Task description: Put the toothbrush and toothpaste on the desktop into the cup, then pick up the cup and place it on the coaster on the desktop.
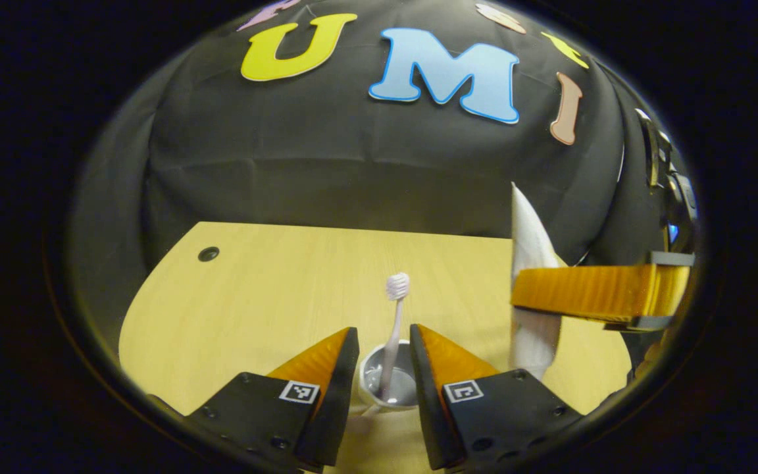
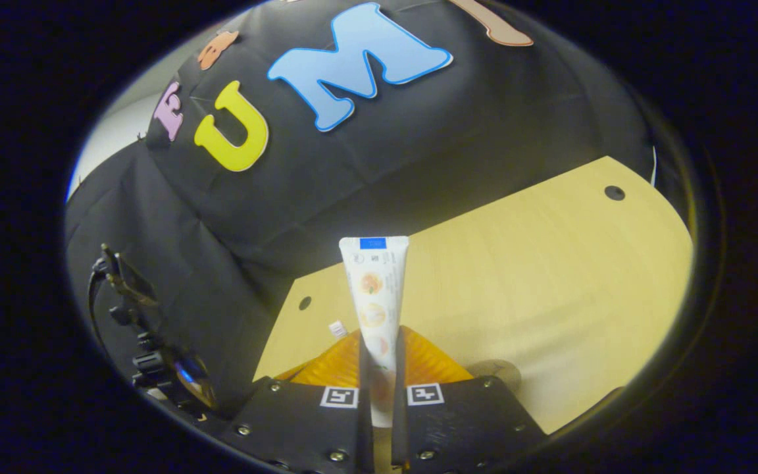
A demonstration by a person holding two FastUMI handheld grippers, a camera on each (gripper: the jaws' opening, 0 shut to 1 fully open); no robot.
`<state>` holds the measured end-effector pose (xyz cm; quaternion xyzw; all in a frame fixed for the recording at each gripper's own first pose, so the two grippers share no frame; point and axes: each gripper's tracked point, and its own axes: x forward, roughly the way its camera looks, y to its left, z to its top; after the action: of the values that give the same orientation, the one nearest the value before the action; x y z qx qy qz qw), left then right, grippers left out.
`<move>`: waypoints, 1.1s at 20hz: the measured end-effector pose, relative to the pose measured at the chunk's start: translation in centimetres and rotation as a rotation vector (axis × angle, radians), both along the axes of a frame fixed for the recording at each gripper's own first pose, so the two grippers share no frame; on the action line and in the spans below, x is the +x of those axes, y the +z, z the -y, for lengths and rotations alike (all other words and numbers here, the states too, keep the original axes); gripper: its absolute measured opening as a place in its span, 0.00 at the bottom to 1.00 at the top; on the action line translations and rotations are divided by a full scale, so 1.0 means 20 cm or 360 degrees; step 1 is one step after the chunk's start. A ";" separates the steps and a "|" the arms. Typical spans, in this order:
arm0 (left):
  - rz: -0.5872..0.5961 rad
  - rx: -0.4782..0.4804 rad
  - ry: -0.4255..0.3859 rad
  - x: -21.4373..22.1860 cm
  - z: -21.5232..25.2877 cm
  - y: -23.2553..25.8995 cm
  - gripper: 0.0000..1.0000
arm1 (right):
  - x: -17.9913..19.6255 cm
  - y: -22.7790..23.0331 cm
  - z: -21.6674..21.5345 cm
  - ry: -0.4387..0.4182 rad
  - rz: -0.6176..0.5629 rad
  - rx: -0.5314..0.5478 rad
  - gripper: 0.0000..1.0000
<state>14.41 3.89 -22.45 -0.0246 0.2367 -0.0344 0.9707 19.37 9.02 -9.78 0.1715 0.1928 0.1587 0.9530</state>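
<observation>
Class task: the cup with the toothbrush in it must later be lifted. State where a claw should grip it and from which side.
Grip the cup across its outer wall, below the rim, coming in level from the near side, as the left claw is placed. The toothbrush stands up out of the opening, so a top-down grip would probably knock it.

A staged recording booth, not a lived-in room: black cloth wall draped close behind a pale wood-grain counter with round cable holes, office-desk style, lit dimly from above.
</observation>
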 end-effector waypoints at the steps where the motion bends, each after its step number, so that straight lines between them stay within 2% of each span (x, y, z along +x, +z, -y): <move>1: -0.0006 0.0004 0.0005 -0.03 -0.03 0.00 0.55 | 0.03 -0.01 -0.03 0.0002 -0.0005 0.0004 0.12; 5: -0.0023 0.0060 0.0008 -0.12 -0.16 0.00 0.55 | 0.08 -0.05 -0.13 0.0009 0.0036 0.0033 0.12; 6: -0.0028 0.0072 0.0006 -0.15 -0.19 -0.01 0.52 | 0.12 -0.05 -0.19 0.0010 0.0059 0.0029 0.12; 7: -0.0035 0.0080 0.0007 -0.17 -0.22 -0.01 0.57 | 0.14 -0.06 -0.21 0.0006 0.0078 0.0017 0.12; 13: -0.0080 0.0113 0.0009 -0.27 -0.37 -0.05 0.56 | 0.18 -0.14 -0.27 -0.0026 0.0191 -0.0132 0.13; 14: -0.0087 0.0109 0.0002 -0.28 -0.38 -0.06 0.56 | 0.19 -0.16 -0.27 -0.0041 0.0208 -0.0167 0.12; 15: -0.0094 0.0106 -0.0009 -0.29 -0.38 -0.06 0.52 | 0.19 -0.17 -0.27 -0.0042 0.0219 -0.0194 0.12; 16: -0.0097 0.0101 -0.0025 -0.29 -0.37 -0.07 0.56 | 0.19 -0.19 -0.26 -0.0053 0.0230 -0.0211 0.12; 18: -0.0103 0.0094 -0.0065 -0.31 -0.35 -0.07 0.56 | 0.18 -0.22 -0.25 -0.0070 0.0250 -0.0250 0.12; 20: -0.0108 0.0095 -0.0101 -0.32 -0.33 -0.07 0.56 | 0.16 -0.24 -0.24 -0.0081 0.0257 -0.0259 0.17; 21: -0.0112 0.0095 -0.0122 -0.32 -0.31 -0.08 0.52 | 0.15 -0.23 -0.24 -0.0077 0.0265 -0.0247 0.18; 22: -0.0120 0.0090 -0.0147 -0.32 -0.29 -0.08 0.57 | 0.14 -0.25 -0.25 -0.0076 0.0260 -0.0251 0.22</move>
<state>7.92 9.65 -24.14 0.0125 0.2749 -0.0714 0.9587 22.08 13.94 -14.73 0.0869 0.1223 0.1337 0.9796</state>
